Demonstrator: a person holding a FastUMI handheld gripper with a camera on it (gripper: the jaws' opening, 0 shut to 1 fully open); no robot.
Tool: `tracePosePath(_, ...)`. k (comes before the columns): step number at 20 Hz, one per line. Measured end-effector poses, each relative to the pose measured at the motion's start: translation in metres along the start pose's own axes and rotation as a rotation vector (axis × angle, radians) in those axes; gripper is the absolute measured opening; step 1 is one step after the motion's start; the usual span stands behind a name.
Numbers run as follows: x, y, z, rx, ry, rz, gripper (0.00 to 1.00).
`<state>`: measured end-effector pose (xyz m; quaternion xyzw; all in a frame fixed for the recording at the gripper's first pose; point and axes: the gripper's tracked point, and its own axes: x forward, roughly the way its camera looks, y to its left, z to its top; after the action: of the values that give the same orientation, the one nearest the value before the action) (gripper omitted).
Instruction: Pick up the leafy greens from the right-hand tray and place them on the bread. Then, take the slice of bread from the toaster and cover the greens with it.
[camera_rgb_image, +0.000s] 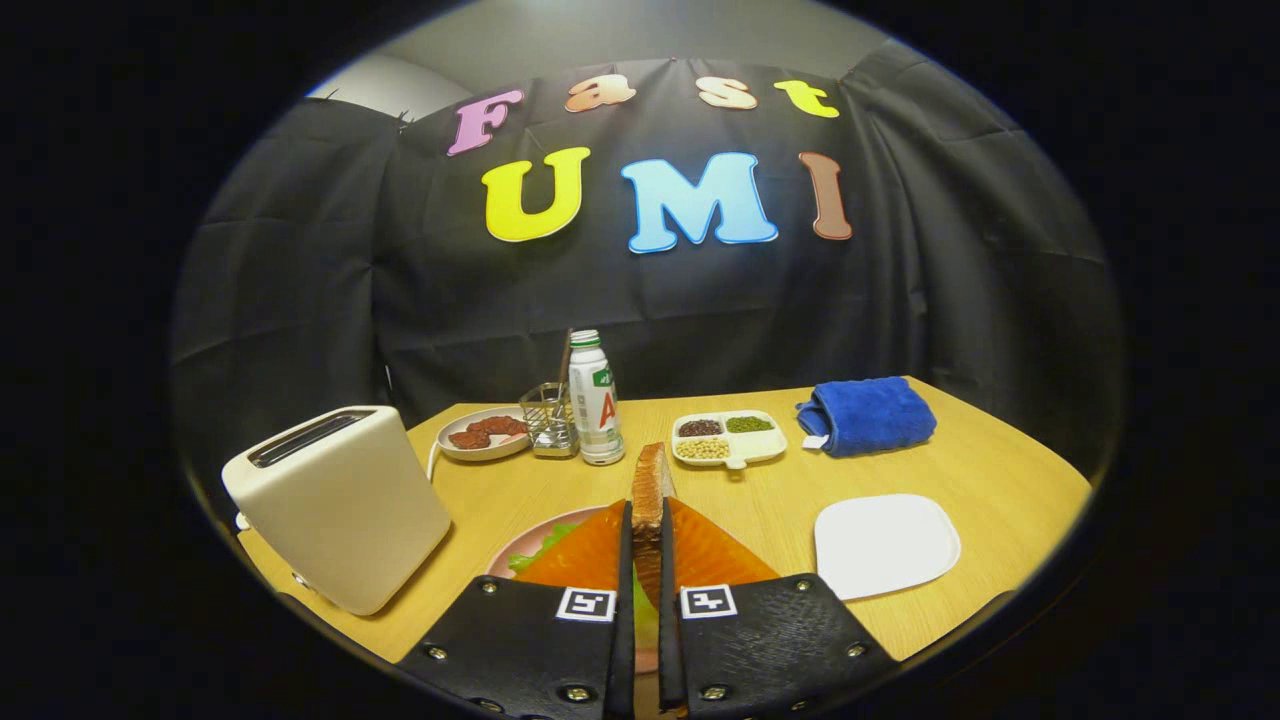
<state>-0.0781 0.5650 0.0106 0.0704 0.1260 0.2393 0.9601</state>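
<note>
The hand-held gripper (646, 545) has its two orange fingers (590, 555) drawn narrow, pressing from both sides on a thin, brown-crusted slice of bread (650, 485) that stands on edge between them, its top reaching just beyond the fingertips. The slice's lower part is hidden between the black finger mounts, each of which bears a small square black-and-white marker.

Under the fingers lies a round pink plate (535, 540), mostly covered by them; a ruffled fringe of leafy greens (530, 555) peeks out beside the left finger, and more green shows in the gap between the mounts. Whether bread lies beneath the greens cannot be made out.

To the left stands a smooth cream-coloured toaster (340, 500) with a dark slot on top; what the slot holds is too dark to tell. To the right, a bare white square tray with rounded corners (885, 545) rests on the pale wooden table (1000, 480).

Farther back are a shallow dish of reddish pieces (485, 435), a wire holder (548, 420), a white plastic bottle with a large red letter "A" (596, 400) whose smaller print is unreadable, a white divided dish of beans (725, 440), and a folded blue towel (868, 415).
</note>
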Motion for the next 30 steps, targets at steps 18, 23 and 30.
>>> tracePosePath(18, 0.024, 0.059, -0.081, 0.144, 0.216, 0.162, 0.1)
tracePosePath(23, 0.022, 0.059, -0.077, 0.133, 0.191, 0.148, 0.1)
tracePosePath(30, 0.018, 0.067, -0.081, 0.104, 0.206, 0.154, 0.33)
